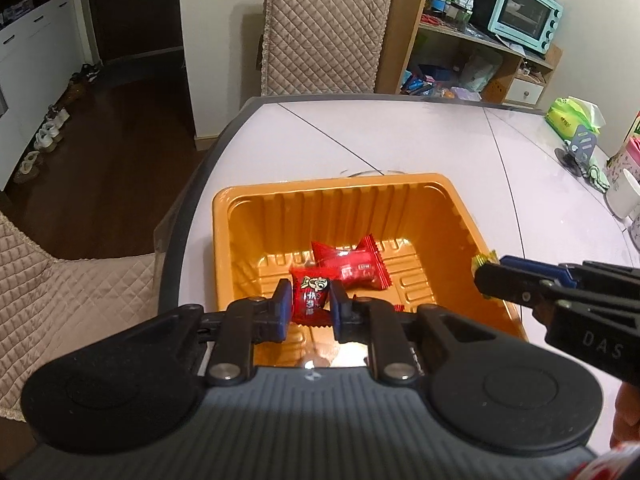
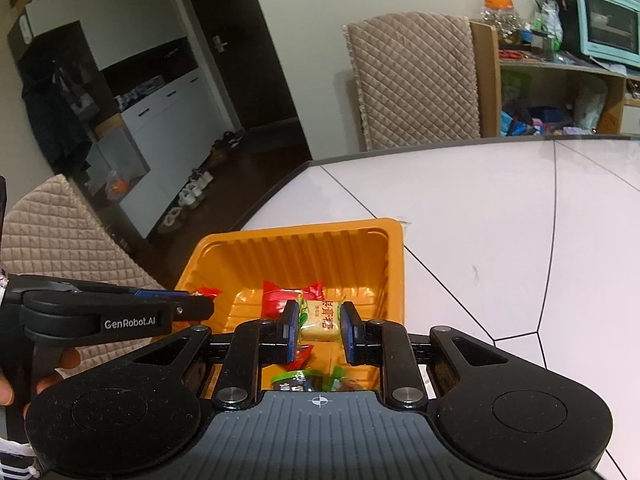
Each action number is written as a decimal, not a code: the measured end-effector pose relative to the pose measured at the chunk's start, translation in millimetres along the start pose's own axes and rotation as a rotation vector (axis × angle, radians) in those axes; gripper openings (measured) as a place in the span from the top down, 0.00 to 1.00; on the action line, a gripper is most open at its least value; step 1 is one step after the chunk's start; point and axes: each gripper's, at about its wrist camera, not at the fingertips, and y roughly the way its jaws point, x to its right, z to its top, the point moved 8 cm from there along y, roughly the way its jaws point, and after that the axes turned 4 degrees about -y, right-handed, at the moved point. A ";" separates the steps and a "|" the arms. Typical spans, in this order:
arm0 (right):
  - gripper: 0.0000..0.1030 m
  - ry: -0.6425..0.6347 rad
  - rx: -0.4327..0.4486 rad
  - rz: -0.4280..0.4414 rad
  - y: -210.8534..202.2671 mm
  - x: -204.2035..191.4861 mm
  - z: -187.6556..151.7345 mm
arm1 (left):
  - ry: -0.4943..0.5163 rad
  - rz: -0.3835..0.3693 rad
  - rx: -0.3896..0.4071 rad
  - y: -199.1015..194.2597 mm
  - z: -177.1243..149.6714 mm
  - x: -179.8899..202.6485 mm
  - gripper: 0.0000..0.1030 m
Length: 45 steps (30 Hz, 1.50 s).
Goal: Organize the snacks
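Observation:
An orange plastic tray (image 1: 460, 216) sits on the white table; it also shows in the right wrist view (image 2: 384, 240). My left gripper (image 1: 310, 304) is shut on a red candy packet (image 1: 310, 294) and holds it over the tray's near part. Another red packet (image 1: 352, 266) lies on the tray floor. My right gripper (image 2: 319, 322) is shut on a yellow candy packet (image 2: 320, 320) over the tray, above a red packet (image 2: 280, 298). In the left wrist view the right gripper (image 1: 486, 270) comes in from the right at the tray's rim with the yellow wrapper (image 1: 482, 259) showing.
More wrapped snacks (image 2: 308, 380) lie in the tray's near end. A green tissue pack (image 1: 572, 118), a metal stand (image 1: 582, 148) and a white cup (image 1: 624, 196) stand at the table's right. Quilted chairs (image 1: 324, 28) stand behind and to the left.

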 end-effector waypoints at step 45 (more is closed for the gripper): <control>0.24 0.153 0.075 -0.061 -85.7 -3.0 -13.6 | -0.011 -0.052 -0.002 -89.0 -43.8 0.0 0.34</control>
